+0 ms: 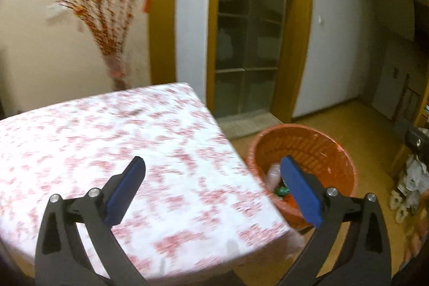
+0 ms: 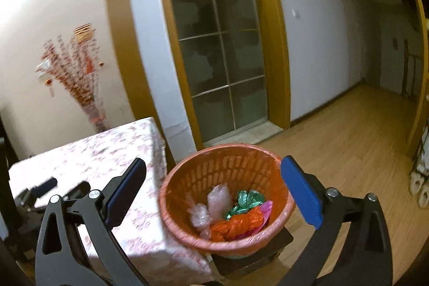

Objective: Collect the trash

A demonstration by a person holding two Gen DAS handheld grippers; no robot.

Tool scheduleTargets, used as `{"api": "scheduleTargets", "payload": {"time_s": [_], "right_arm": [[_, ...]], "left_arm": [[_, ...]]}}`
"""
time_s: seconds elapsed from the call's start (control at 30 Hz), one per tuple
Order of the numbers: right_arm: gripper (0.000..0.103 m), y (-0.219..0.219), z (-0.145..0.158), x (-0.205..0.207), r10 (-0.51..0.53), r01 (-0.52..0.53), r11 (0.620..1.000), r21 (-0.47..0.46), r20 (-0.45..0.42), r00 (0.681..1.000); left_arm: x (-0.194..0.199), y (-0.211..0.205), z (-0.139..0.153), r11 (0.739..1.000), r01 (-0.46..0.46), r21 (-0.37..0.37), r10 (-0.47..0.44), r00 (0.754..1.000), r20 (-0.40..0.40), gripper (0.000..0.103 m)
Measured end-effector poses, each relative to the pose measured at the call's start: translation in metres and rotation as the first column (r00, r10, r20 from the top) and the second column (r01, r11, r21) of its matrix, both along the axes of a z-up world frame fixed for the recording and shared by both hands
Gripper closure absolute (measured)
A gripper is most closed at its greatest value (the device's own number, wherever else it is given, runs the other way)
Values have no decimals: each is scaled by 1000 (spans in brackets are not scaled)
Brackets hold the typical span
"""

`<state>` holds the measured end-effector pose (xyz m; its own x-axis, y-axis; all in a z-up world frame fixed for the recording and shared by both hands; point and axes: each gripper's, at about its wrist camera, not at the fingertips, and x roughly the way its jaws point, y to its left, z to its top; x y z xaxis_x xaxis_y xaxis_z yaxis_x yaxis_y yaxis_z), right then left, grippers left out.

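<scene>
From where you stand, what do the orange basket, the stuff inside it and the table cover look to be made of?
The basket looks like moulded plastic: slotted walls, with a thin translucent liner folded over its rim. The crumpled bags inside look like thin plastic film, glossy and crinkled, in clear, green, orange and pink. The table cover is white with a red floral print; it hangs at the corner, so cloth or soft vinyl, I cannot tell which.

Dim warm light, motion blur (fisheye-warped edges)

Crumpled plastic bags (image 2: 230,213) inside upright orange basket (image 2: 187,186)

Orange basket (image 2: 185,178), red-flowered white tablecloth (image 1: 107,141)
</scene>
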<state>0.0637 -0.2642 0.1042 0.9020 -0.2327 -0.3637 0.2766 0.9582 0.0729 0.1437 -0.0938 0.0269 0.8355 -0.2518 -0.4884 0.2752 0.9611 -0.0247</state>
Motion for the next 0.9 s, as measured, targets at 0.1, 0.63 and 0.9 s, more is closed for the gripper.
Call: {"api": "scheduleTargets", "payload": {"time_s": [0.1, 0.63, 0.9], "right_arm": [[4, 22, -5, -15, 20, -20, 1000, -17, 3, 1000], [4, 81, -25, -52, 21, -20, 996, -85, 5, 1000], [4, 97, -33, -63, -35, 33, 992, -125, -11, 999]], "left_arm": [[-19, 20, 1, 999, -42, -4, 42, 999, 22, 4], [-93, 71, -10, 979, -202, 2, 201, 973, 114, 4], [-106, 81, -14, 972, -236, 9, 233, 964, 127, 4]]}}
